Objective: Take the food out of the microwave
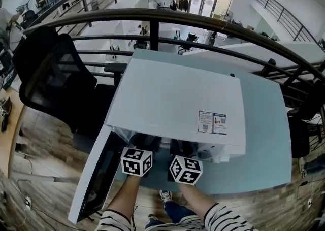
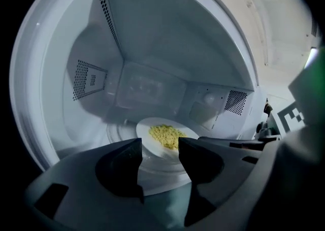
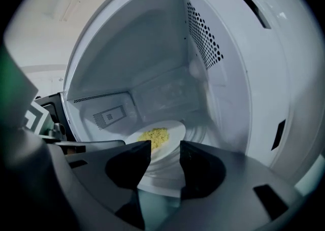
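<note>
white enamel walls the cavity of the microwave [image 1: 172, 98], which sits on a teal table [image 1: 264, 138] with its door [image 1: 94, 174] swung wide to the person's left, so both tools can reach straight in from the front. inside, a white plate [image 2: 147, 137] lies flat on the glass turntable [image 3: 200, 136], roughly centred, and the food [image 2: 166, 134], a small yellow crumbly heap, sits in the middle of it. the left gripper [image 2: 160, 156] and the right gripper [image 3: 165, 161] are held side by side at the mouth of the cavity, each angled toward the plate from its own side, which looks like a set-up for taking the plate by opposite edges so it comes out level. both pairs of jaws stand parted by a moderate gap and grasp nothing; through each gap only the near part of the plate and the turntable show, beyond the tips. neither gripper appears to touch the plate yet, so the food is not yet lifted.
</note>
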`<state>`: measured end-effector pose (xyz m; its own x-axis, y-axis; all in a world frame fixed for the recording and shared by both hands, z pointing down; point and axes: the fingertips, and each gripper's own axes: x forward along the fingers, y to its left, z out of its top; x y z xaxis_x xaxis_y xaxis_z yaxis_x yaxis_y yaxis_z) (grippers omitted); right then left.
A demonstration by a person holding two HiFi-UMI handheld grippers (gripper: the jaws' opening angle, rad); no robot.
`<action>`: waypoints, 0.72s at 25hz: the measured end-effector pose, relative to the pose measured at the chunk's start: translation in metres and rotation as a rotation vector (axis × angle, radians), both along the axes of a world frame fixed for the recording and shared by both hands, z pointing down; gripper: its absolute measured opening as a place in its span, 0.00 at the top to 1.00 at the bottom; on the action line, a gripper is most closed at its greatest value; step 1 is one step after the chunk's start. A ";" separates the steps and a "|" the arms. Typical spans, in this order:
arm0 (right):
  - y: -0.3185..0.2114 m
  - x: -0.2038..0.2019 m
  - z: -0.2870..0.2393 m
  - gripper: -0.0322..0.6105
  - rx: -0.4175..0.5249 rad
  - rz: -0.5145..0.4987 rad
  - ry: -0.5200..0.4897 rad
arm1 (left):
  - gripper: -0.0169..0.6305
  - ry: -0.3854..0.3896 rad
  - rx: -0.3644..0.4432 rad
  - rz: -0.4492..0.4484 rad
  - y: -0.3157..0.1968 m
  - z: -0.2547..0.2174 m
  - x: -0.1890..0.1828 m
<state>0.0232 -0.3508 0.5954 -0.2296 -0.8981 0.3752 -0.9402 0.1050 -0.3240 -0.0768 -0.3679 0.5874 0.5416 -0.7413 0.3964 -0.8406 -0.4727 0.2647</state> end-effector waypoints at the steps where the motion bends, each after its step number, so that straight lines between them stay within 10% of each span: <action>1: 0.000 0.000 0.000 0.68 0.000 -0.001 0.000 | 0.65 -0.002 -0.013 0.003 0.000 0.001 0.001; 18: 0.006 -0.007 -0.006 0.68 0.003 -0.050 -0.064 | 0.63 0.055 -0.049 0.005 0.006 -0.002 0.004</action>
